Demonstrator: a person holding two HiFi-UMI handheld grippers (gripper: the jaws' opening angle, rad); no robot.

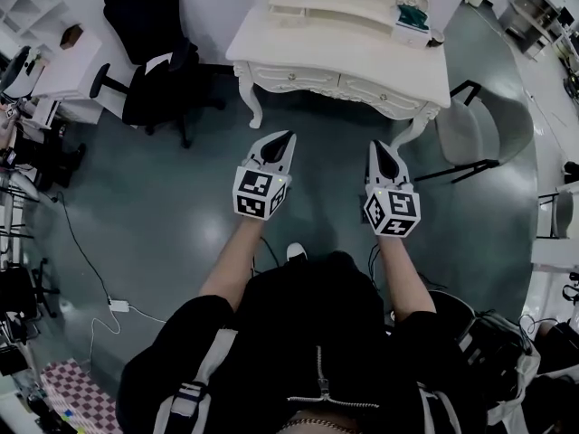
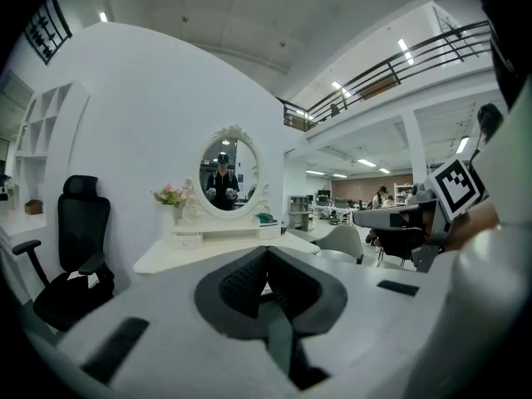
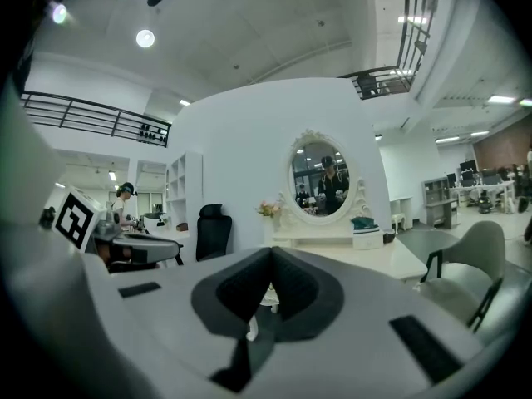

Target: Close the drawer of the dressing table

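The white dressing table stands ahead of me across a stretch of floor, with its oval mirror on top. Its two front drawers look flush with the frame from above; I cannot tell whether any drawer stands out. My left gripper and right gripper are held side by side in the air, short of the table and pointing at it. Both are shut with nothing between their jaws. In the gripper views the left gripper and right gripper face the table top and mirror.
A black office chair stands left of the table, and a grey chair to its right. A white desk with shelves is at the far left. A cable and plug lie on the floor at lower left.
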